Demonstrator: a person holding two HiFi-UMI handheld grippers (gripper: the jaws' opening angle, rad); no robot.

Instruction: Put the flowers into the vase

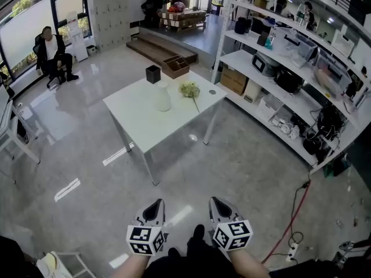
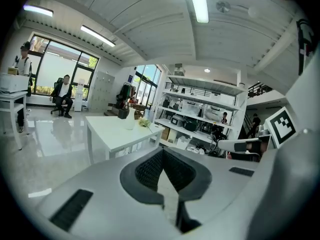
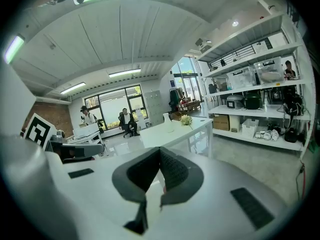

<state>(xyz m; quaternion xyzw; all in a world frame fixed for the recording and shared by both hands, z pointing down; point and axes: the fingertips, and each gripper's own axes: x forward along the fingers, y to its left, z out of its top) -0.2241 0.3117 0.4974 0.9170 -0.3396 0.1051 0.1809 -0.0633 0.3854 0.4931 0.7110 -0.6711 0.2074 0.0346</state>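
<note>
Both grippers are held low in front of the person, well short of the white counter [image 1: 139, 123]. The left gripper [image 1: 155, 205] has its jaws pressed together with nothing between them, and the right gripper [image 1: 218, 202] is closed and empty too. The only print I can make out is the black-and-white square pattern on each gripper's cube. On the counter, the white vase [image 1: 162, 97] stands upright. The flowers [image 1: 189, 90] lie flat just to its right, apart from it, with the stem pointing towards the near edge. A black box [image 1: 153, 74] sits at the far corner. White shelving [image 1: 272, 68] runs along the right, and a person [image 1: 52, 54] sits by the windows.
</note>
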